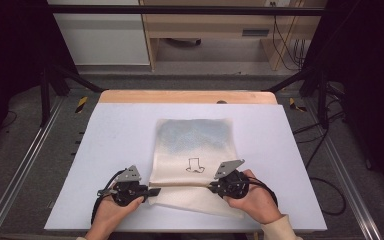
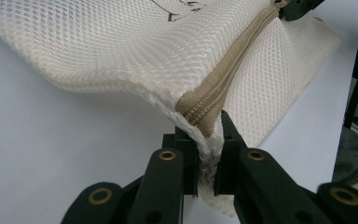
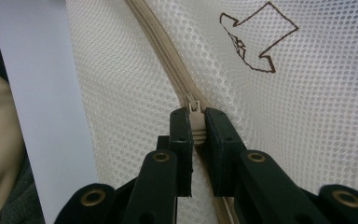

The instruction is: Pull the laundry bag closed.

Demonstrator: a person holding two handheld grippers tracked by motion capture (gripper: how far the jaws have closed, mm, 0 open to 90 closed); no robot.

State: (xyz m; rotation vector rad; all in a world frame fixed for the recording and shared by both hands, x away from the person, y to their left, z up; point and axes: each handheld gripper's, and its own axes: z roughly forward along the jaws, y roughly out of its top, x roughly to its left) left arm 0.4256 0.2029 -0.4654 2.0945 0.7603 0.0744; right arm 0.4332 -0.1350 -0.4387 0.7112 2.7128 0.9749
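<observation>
The mesh bag lies flat at the middle of the white table, its zipper running along the near end. Your left tongs pinch the bag's corner at the zipper's end, and your right tongs are clamped on the zipper pull.

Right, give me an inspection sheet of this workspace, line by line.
Surface: white table top, wooden edge at the far side.
Job's things: cream mesh bag lying flat, a tan zipper across its near part, a small brown drawing on it.
Clutter: nothing seen.
Grippers: left gripper shut on the bag's corner at the zipper end; right gripper shut on the zipper pull.
Cables: a black cable trails from the left gripper; black leads lie on the floor at right.
Surroundings: grey floor, metal rails, wooden furniture beyond.
</observation>
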